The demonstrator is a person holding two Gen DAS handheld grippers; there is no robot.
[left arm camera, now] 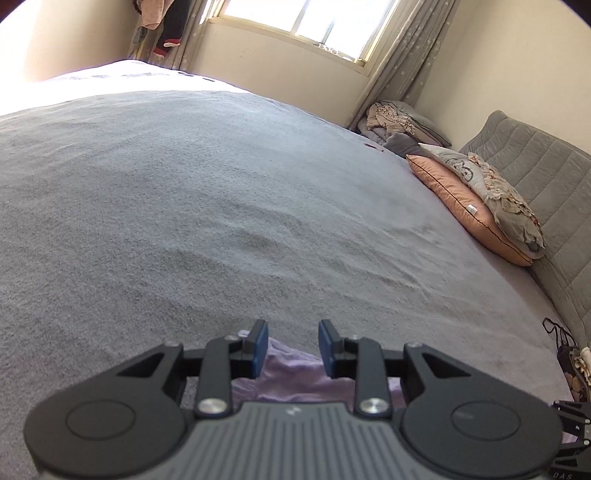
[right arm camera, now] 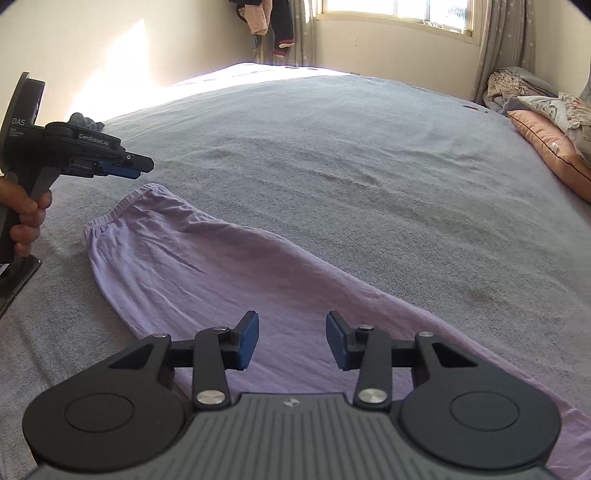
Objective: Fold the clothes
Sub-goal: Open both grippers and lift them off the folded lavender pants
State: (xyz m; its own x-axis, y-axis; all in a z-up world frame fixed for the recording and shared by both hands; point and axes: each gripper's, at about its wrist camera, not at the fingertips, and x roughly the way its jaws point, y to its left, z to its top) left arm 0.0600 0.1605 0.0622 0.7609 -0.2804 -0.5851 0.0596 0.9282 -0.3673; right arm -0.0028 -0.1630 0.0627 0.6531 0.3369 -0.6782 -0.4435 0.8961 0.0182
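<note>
Lilac trousers [right arm camera: 229, 266] lie flat on the grey bedspread [right arm camera: 332, 155], with the elastic waistband [right arm camera: 114, 210] at the upper left and the leg running to the lower right. My right gripper [right arm camera: 291, 339] hovers over the middle of the leg, open, with nothing between its blue pads [right arm camera: 245, 341]. A hand [right arm camera: 27, 218] holds my left gripper [right arm camera: 142, 168] just above and left of the waistband. In the left wrist view the left gripper [left arm camera: 293, 347] is open and empty, and a lilac fold of the trousers [left arm camera: 291, 376] lies below it.
Pink and floral pillows [left arm camera: 476, 206] lean on a grey padded headboard [left arm camera: 535, 173] at the right. A heap of clothes [left arm camera: 395, 122] fills the far corner by the curtain [left arm camera: 402, 55]. More clothes hang [right arm camera: 273, 26] left of the window. A dark bag [left arm camera: 569, 354] lies on the bed's right edge.
</note>
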